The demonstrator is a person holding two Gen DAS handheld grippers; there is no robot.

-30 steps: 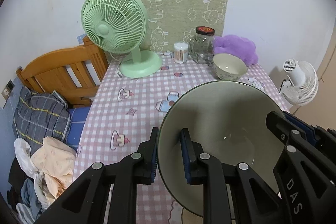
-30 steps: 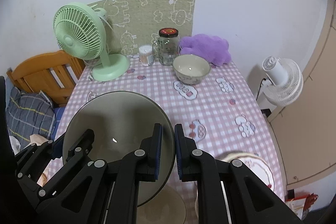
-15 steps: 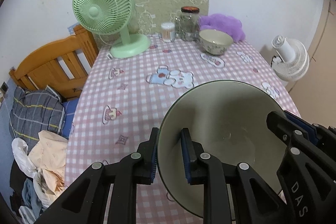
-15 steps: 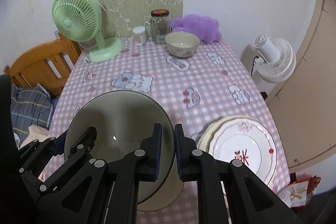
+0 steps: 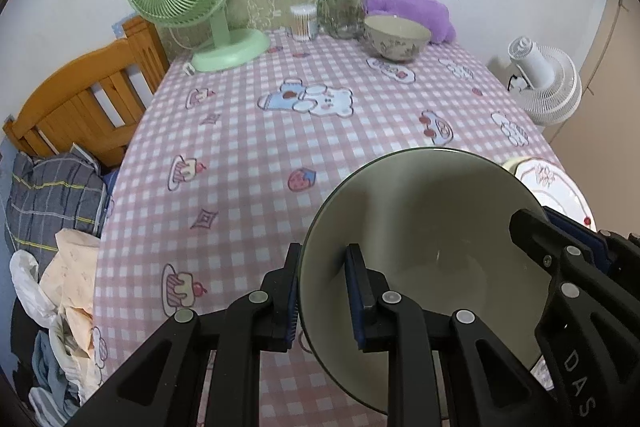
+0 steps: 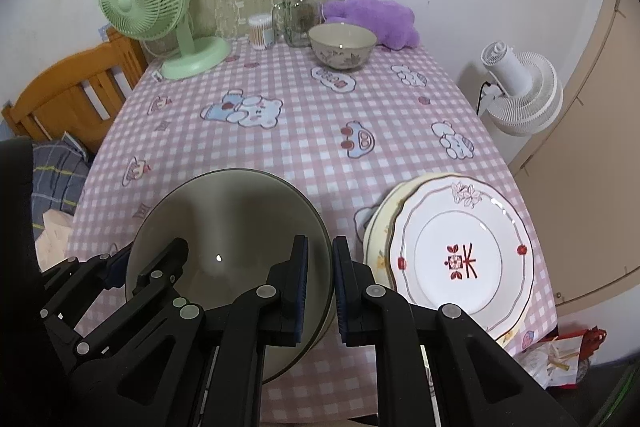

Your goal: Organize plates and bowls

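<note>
My left gripper [image 5: 322, 291] and right gripper [image 6: 320, 283] each pinch opposite rims of one large grey-green bowl [image 5: 420, 247], above the checked tablecloth [image 5: 260, 147]. Stacked plates [image 6: 460, 255] lie just right; small patterned bowl [image 6: 342, 45] far back.

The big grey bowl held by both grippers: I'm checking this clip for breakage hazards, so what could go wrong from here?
1. The grey bowl is pinched only at its thin rim by the left gripper and right gripper; uneven motion could let it slip or twist free.
2. The stacked plates sit near the table's edge beside the bowl; a sideways swing might knock them off.
</note>
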